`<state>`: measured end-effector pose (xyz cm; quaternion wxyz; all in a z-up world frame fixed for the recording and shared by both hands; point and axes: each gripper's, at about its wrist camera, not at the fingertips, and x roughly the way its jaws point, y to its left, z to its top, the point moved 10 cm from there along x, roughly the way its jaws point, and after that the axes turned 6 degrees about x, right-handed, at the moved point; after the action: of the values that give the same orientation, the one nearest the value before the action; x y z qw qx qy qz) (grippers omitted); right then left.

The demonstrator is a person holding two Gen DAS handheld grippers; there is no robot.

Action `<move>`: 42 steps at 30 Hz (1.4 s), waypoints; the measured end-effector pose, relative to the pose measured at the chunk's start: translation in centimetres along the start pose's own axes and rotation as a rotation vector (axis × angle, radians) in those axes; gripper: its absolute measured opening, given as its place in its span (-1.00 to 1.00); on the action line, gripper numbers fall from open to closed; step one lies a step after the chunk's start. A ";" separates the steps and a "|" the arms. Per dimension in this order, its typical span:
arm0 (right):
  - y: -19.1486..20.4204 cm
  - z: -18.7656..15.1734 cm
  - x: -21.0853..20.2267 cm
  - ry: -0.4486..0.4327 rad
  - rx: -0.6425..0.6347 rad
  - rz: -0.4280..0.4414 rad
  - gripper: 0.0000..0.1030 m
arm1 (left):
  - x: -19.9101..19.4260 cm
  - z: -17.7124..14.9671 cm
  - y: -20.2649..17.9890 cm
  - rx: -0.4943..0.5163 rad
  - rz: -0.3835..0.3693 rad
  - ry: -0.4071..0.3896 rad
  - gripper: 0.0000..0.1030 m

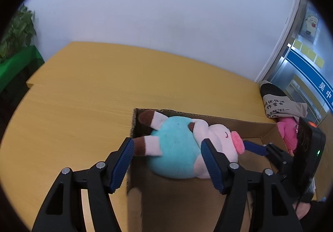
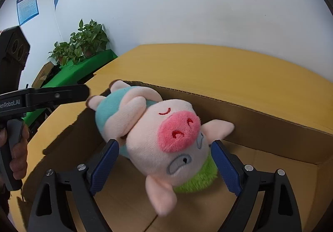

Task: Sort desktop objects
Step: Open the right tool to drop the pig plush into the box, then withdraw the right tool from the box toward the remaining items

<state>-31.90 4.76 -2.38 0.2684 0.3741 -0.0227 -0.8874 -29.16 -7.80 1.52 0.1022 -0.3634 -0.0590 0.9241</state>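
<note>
A pink plush pig (image 1: 183,144) in a teal shirt hangs over an open cardboard box (image 1: 239,124) on the yellow table (image 1: 83,96). My right gripper (image 2: 164,163) is shut on the pig's head (image 2: 166,138) and holds it above the box floor (image 2: 129,207); its blue finger also shows in the left wrist view (image 1: 255,147) at the pig's snout. My left gripper (image 1: 166,161) is open, its fingers either side of the pig's body and apart from it. A green plush part (image 2: 197,180) shows under the head.
A beige printed bag (image 1: 278,103) and a pink soft item (image 1: 288,132) lie past the box's right end. Potted plants (image 2: 83,45) stand on a green-covered table (image 2: 79,69) to the left. A white wall runs behind the table.
</note>
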 end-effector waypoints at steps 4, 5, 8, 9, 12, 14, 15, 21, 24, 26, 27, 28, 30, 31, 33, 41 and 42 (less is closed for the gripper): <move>0.4 0.9 -7.1 -0.049 -0.022 -0.096 0.85 | -6.0 -0.6 -1.9 0.091 0.033 -0.075 0.30; 0.5 0.8 -8.8 -0.064 -0.040 -0.135 0.88 | -7.5 -1.0 -2.4 0.122 0.050 -0.097 0.31; 1.8 -0.4 -15.4 -0.116 -0.068 -0.154 0.96 | -11.6 -2.3 -4.5 0.192 0.098 -0.156 0.59; 2.7 -0.8 -17.2 -0.135 -0.063 -0.142 0.97 | -12.6 -2.8 -5.5 0.198 0.098 -0.171 0.60; 4.9 -2.4 -22.2 -0.204 -0.037 -0.108 0.98 | -15.5 -5.1 -7.6 0.194 0.082 -0.187 0.60; 5.6 -4.5 -25.0 -0.234 -0.034 -0.119 0.98 | -16.7 -6.4 -9.5 0.196 0.035 -0.203 0.34; 6.1 -5.3 -25.7 -0.239 -0.035 -0.132 0.80 | -16.9 -7.1 -10.2 0.188 0.023 -0.185 -0.56; 7.0 -10.2 -27.8 -0.161 0.026 -0.144 -0.82 | -19.5 -10.4 -11.6 0.175 0.047 -0.167 -0.66; 7.5 -11.6 -29.4 -0.164 0.039 -0.139 1.00 | -21.6 -10.9 -12.1 0.192 0.100 -0.221 0.71; 8.0 -11.8 -31.2 -0.213 0.043 -0.132 0.98 | -22.9 -11.2 -12.5 0.221 0.134 -0.253 0.71; 8.2 -12.0 -31.9 -0.221 0.039 -0.132 0.98 | -23.2 -11.5 -12.8 0.241 0.149 -0.254 0.71; 8.4 -12.3 -32.4 -0.225 0.035 -0.137 0.98 | -23.5 -11.8 -13.2 0.256 0.159 -0.252 0.71; 8.5 -12.8 -32.9 -0.223 0.034 -0.151 0.98 | -23.7 -12.3 -13.7 0.266 0.155 -0.247 0.71; 8.6 -13.1 -32.9 -0.215 0.036 -0.156 0.98 | -23.9 -12.5 -14.0 0.265 0.148 -0.246 0.71; 8.7 -13.7 -33.0 -0.202 0.042 -0.161 0.98 | -24.1 -12.8 -14.1 0.257 0.145 -0.247 0.71; 9.3 -15.3 -32.3 -0.174 0.045 -0.181 0.98 | -23.6 -13.9 -14.3 0.258 0.175 -0.235 0.71; 9.3 -15.5 -32.2 -0.170 0.044 -0.183 0.98 | -23.5 -14.1 -14.4 0.250 0.164 -0.231 0.71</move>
<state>1.42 15.14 9.72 0.1750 0.3040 -0.0306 -0.9360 -0.63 1.22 9.43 0.0633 -0.2428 0.0746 0.9651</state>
